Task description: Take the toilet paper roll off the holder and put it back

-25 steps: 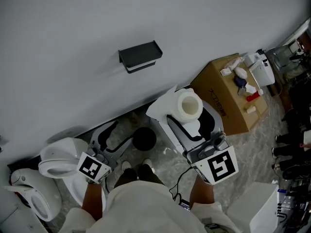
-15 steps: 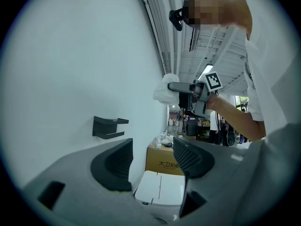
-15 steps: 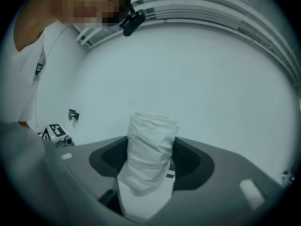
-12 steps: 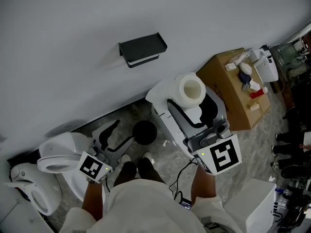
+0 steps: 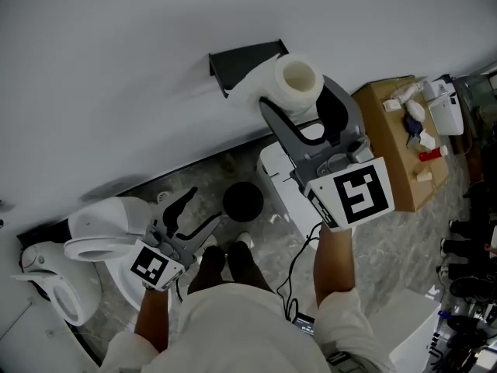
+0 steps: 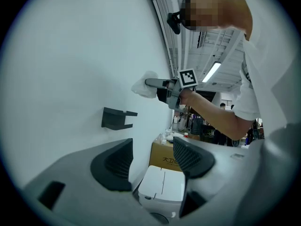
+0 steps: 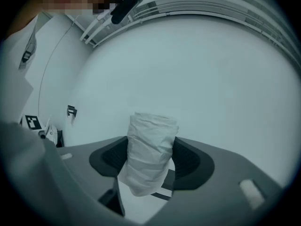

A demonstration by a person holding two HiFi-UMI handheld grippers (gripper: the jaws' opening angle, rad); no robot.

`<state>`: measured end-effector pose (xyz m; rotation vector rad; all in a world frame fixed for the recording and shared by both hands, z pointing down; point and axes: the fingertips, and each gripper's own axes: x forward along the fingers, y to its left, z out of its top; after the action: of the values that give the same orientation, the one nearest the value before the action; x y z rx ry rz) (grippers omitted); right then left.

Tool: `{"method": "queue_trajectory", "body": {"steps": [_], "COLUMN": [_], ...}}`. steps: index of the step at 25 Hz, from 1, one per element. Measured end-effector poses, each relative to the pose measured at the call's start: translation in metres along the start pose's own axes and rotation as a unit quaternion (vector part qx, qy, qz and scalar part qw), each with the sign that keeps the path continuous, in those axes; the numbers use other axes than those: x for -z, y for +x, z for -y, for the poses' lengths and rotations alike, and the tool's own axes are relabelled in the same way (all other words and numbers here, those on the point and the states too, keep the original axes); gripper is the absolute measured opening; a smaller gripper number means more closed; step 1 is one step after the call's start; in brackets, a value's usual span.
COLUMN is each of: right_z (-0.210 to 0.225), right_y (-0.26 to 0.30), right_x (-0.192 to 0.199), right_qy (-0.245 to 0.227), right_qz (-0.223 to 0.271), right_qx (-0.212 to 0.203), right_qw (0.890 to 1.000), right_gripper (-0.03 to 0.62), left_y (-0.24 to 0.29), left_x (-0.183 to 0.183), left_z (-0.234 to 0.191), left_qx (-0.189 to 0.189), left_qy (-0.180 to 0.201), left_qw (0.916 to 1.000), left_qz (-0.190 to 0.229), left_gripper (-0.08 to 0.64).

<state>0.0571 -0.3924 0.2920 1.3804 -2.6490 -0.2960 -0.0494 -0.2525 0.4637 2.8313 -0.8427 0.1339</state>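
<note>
The white toilet paper roll (image 5: 299,78) sits between the jaws of my right gripper (image 5: 297,93), which is shut on it and raised against the wall. The roll's loose end overlaps the right end of the black wall holder (image 5: 242,59). Seen from the right gripper view, the roll (image 7: 150,152) stands upright between the pads, with a dark bit of the holder (image 7: 165,186) just below it. My left gripper (image 5: 185,214) hangs low at the left, open and empty. Its own view shows the holder (image 6: 116,118) on the wall and the roll (image 6: 145,86) above and right of it.
A white toilet (image 5: 97,243) stands low at the left. Below the holder are a white lidded bin (image 5: 281,179) and a round black object (image 5: 243,200) on the floor. A cardboard box (image 5: 397,150) carrying bottles stands at the right. A cable hangs from the right gripper.
My right gripper has lifted the roll up and toward the wall, from above the white bin to the holder's right end. The left gripper has hardly moved.
</note>
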Motion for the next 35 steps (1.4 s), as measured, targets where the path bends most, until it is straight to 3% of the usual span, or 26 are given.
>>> {"method": "queue_trajectory", "body": {"steps": [5, 15, 24, 31, 35], "right_z": [0.013, 0.049, 0.051, 0.053, 0.052], "right_y": [0.046, 0.104, 0.121, 0.122, 0.122], "right_x": [0.030, 0.068, 0.095, 0.097, 0.099], "right_qy": [-0.010, 0.016, 0.031, 0.037, 0.028], "right_qz": [-0.019, -0.034, -0.048, -0.029, -0.043], "right_qx": [-0.004, 0.023, 0.033, 0.049, 0.042], "right_qw": [1.000, 0.999, 0.998, 0.998, 0.998], "right_gripper": [0.291, 0.291, 0.291, 0.293, 0.308], "left_y": [-0.001, 0.003, 0.001, -0.002, -0.008], "left_x": [0.006, 0.011, 0.011, 0.006, 0.006], "left_z": [-0.013, -0.019, -0.020, -0.020, -0.018], "left_qx": [-0.015, -0.027, -0.027, -0.032, -0.031], "left_qy": [-0.011, -0.022, -0.020, -0.023, -0.016], "left_qw": [0.9998, 0.9994, 0.9994, 0.9992, 0.9994], "left_qz": [-0.002, -0.005, -0.008, 0.000, -0.004], "left_gripper": [0.255, 0.255, 0.255, 0.255, 0.255]}}
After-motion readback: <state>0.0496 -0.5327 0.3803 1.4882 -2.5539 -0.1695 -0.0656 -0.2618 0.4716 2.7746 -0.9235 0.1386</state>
